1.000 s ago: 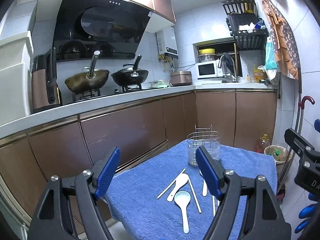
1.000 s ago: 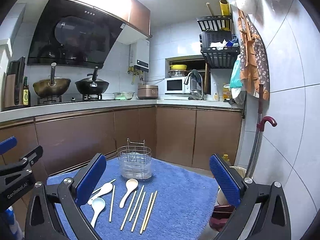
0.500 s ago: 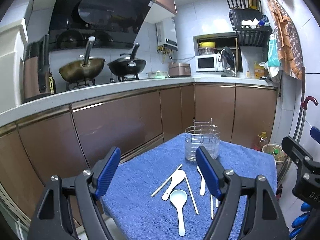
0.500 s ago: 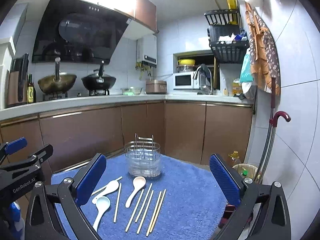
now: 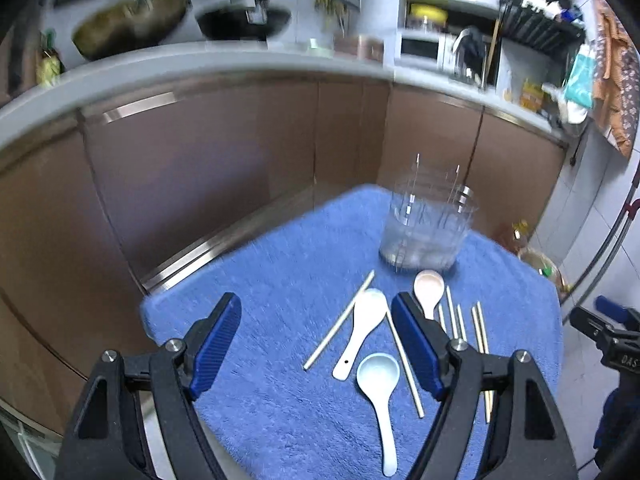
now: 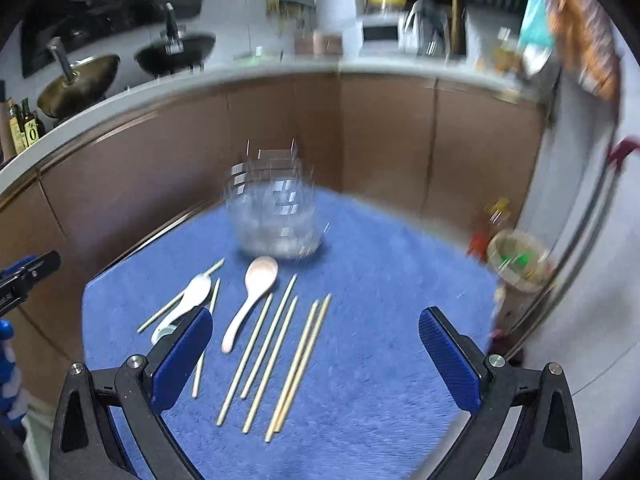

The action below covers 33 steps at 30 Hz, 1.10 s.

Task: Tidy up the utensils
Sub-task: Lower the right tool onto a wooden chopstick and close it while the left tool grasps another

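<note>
A wire utensil holder (image 5: 426, 228) (image 6: 276, 216) stands at the far side of a blue towel (image 5: 280, 392) (image 6: 380, 360). In front of it lie a pinkish spoon (image 5: 429, 290) (image 6: 256, 292), a white spoon (image 5: 362, 328) (image 6: 196, 290), a pale blue spoon (image 5: 380, 384) and several wooden chopsticks (image 6: 280, 356) (image 5: 340, 320). My left gripper (image 5: 316, 344) hangs open above the towel's near left part, the white spoon between its fingers in the view. My right gripper (image 6: 316, 356) is open above the chopsticks.
Brown cabinet doors (image 5: 200, 168) under a grey counter (image 5: 200, 64) wrap the far and left sides. Woks (image 5: 132, 20) sit on the stove. A small bin (image 6: 518, 260) stands on the floor to the right, beside a tiled wall (image 6: 592, 320).
Both grippers have tilted down and moved closer to the towel. The utensils and holder now appear larger and nearer. Both stay open; the background is blurred by motion.
</note>
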Motion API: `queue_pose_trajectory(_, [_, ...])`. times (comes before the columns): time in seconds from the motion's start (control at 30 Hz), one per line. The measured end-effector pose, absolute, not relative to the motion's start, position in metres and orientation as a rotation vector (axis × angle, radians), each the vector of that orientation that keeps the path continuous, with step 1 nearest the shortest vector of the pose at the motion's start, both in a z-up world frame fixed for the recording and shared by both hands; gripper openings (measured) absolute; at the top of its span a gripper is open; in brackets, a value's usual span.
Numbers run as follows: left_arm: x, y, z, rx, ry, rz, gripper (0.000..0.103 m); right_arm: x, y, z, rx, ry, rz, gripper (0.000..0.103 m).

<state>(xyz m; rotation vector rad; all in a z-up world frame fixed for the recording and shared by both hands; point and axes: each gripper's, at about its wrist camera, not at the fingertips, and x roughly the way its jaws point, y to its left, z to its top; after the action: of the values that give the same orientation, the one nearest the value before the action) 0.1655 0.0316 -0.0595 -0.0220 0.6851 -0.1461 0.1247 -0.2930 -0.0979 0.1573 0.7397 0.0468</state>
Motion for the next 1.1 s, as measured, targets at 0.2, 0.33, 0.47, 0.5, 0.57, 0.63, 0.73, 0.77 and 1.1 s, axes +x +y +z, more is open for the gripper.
queue_pose_trajectory(0.2, [0.211, 0.019, -0.097, -0.089, 0.871, -0.318, 0.076, 0.177, -0.314, -0.138, 0.253, 0.907, 0.115, 0.068])
queue_pose_trajectory(0.33, [0.232, -0.004, -0.116, -0.137, 0.959, -0.424, 0.075, 0.210, -0.323, -0.166, 0.299, 1.018, 0.152, 0.045])
queue_pose_trajectory(0.47, [0.248, -0.029, -0.130, -0.172, 1.039, -0.522, 0.074, 0.233, -0.326, -0.186, 0.342, 1.086, 0.187, 0.037])
queue_pose_trajectory(0.5, [0.251, -0.037, -0.134, -0.179, 1.058, -0.545, 0.074, 0.239, -0.327, -0.192, 0.346, 1.104, 0.193, 0.035])
queue_pose_trajectory(0.57, [0.257, -0.052, -0.141, -0.178, 1.094, -0.573, 0.067, 0.246, -0.328, -0.197, 0.356, 1.128, 0.202, 0.032])
queue_pose_trajectory(0.63, [0.262, -0.068, -0.148, -0.180, 1.130, -0.594, 0.056, 0.251, -0.327, -0.201, 0.349, 1.147, 0.208, 0.029])
queue_pose_trajectory(0.73, [0.271, -0.088, -0.161, -0.177, 1.185, -0.613, 0.041, 0.255, -0.327, -0.204, 0.330, 1.166, 0.215, 0.024])
queue_pose_trajectory(0.77, [0.273, -0.093, -0.164, -0.168, 1.193, -0.608, 0.038, 0.255, -0.326, -0.205, 0.323, 1.174, 0.218, 0.023])
queue_pose_trajectory(1.1, [0.289, -0.128, -0.184, -0.119, 1.263, -0.570, 0.017, 0.269, -0.326, -0.213, 0.297, 1.201, 0.235, 0.017])
